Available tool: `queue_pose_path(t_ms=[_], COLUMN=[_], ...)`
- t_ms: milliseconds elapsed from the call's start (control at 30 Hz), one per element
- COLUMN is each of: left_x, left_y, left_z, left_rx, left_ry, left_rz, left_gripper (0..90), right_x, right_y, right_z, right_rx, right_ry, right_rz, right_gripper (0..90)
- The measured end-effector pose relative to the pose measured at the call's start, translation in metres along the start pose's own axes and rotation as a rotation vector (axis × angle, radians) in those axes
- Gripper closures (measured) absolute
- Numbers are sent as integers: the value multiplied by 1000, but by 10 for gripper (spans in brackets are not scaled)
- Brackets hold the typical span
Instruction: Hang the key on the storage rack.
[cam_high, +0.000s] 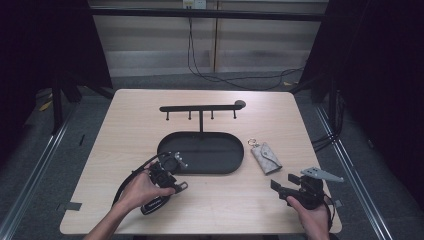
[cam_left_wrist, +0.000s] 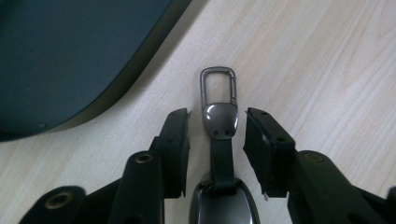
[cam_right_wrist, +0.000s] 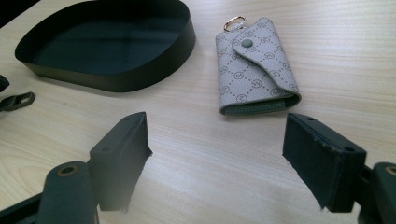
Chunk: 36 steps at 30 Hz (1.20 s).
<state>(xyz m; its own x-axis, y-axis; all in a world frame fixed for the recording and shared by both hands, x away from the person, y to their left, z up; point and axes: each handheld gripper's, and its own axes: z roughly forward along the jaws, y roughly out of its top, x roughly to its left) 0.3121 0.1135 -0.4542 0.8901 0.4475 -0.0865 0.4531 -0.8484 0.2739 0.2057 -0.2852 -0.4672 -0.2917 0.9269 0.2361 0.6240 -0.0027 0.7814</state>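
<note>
A dark key fob (cam_left_wrist: 220, 120) with a metal carabiner (cam_left_wrist: 218, 84) at its tip lies on the wooden table. My left gripper (cam_left_wrist: 217, 116) straddles its strap and metal cap. A thin gap shows on each side, so the pads do not press on it. From above, the left gripper (cam_high: 172, 187) sits just in front of the tray's near left end, with the carabiner (cam_high: 182, 186) poking out past the jaws. My right gripper (cam_right_wrist: 217, 135) stands open over bare wood. A grey patterned key pouch (cam_right_wrist: 254, 70) lies a short way ahead of it, untouched.
A black oval tray (cam_high: 210, 155) sits mid-table with a hook rack (cam_high: 200, 107) rising behind it. The key pouch (cam_high: 266, 157) lies just right of the tray. The right gripper (cam_high: 283, 181) is near the front right corner. Cables run across the floor behind the table.
</note>
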Motion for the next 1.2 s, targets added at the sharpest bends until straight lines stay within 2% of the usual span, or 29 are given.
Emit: queue_pose_path(t_ms=[33, 233, 433, 533, 733, 833, 933, 1000, 1200], left_x=[-1, 1, 0, 0, -4, -4, -5, -5, -5], left_y=[1, 4, 7, 10, 19, 21, 23, 23, 32], left_z=[1, 8, 13, 14, 16, 17, 17, 18, 20], left_rx=[7, 39, 80, 87, 130, 145, 155, 156, 223], left_ry=[2, -4, -5, -1, 28, 32, 32, 30, 34], left_rz=[16, 1, 26, 27, 42, 30, 57, 46, 44], left_gripper=[646, 653, 679, 690, 679, 679, 690, 696, 701], right_x=[0, 0, 0, 0, 0, 0, 0, 0, 1], right_y=[0, 0, 0, 0, 0, 0, 0, 0, 0], right_z=[0, 1, 1, 1, 1, 1, 1, 1, 1], right_rx=[1, 2, 3, 2, 6, 6, 6, 7, 7], right_ry=[2, 3, 2, 4, 4, 4, 4, 4, 5], right_rz=[0, 3, 3, 0, 1, 4, 3, 2, 2], right_gripper=[225, 223, 222, 222, 222, 222, 222, 222, 222])
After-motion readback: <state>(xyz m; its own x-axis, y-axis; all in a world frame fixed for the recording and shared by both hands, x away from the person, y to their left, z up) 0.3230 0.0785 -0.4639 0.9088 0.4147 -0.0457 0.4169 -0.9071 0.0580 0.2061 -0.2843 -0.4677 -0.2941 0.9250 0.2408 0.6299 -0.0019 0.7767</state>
